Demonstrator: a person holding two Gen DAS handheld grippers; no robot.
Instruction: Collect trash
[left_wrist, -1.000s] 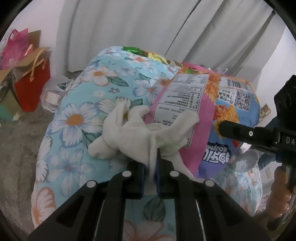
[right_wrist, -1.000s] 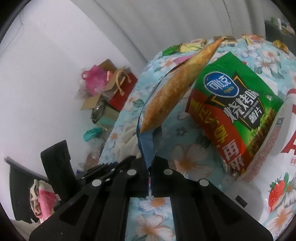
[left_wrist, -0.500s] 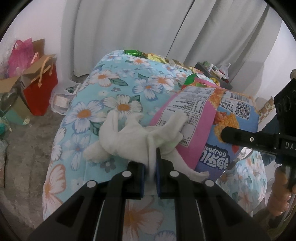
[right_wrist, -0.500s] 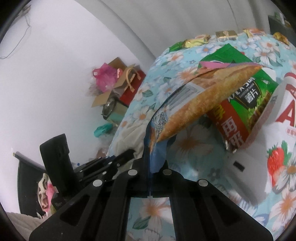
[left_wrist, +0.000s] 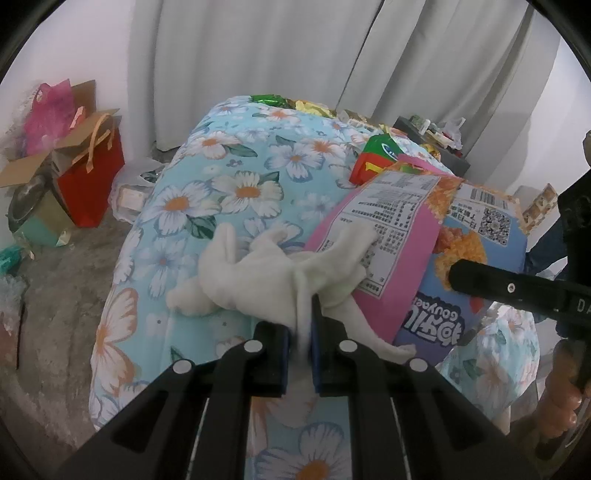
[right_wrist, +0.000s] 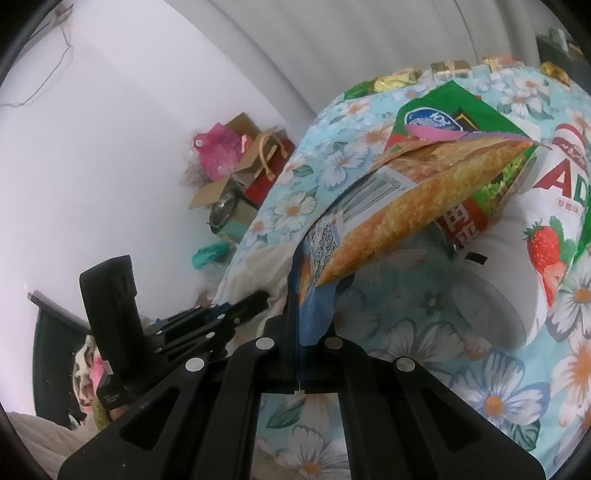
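1. We see the bed (left_wrist: 236, 173), covered in a blue floral quilt, falling away at its left edge to grey floor (left_wrist: 62, 306); that strip of floor is open up to the clutter by the wall
2. By the wall stand a red gift bag (left_wrist: 92, 181), a pink bag (left_wrist: 48, 118) and open cardboard; white curtains (left_wrist: 258, 48) close off the far end of the bed
3. Our left tool (left_wrist: 300, 343) has its jaws narrow, pinched on a crumpled white tissue (left_wrist: 266, 280), which hangs above the quilt near the bed's left edge
4. One fold of the tissue overlaps the pink back panel of a snack bag (left_wrist: 399, 236) just to its right
5. Our right tool (right_wrist: 298, 358) has its jaws fully together on the blue bottom corner of that snack bag (right_wrist: 406, 199), which sticks up and out to the right
6. Past the bag, a green and red chip bag (right_wrist: 469, 221) and a white strawberry-printed bottle (right_wrist: 535, 236) lie on the quilt
7. Small foil wrappers (right_wrist: 395, 79) line the far edge of the bed
8. In the right wrist view the left tool (right_wrist: 236, 310) sits to the left, close beside the right one, leaving little room between them
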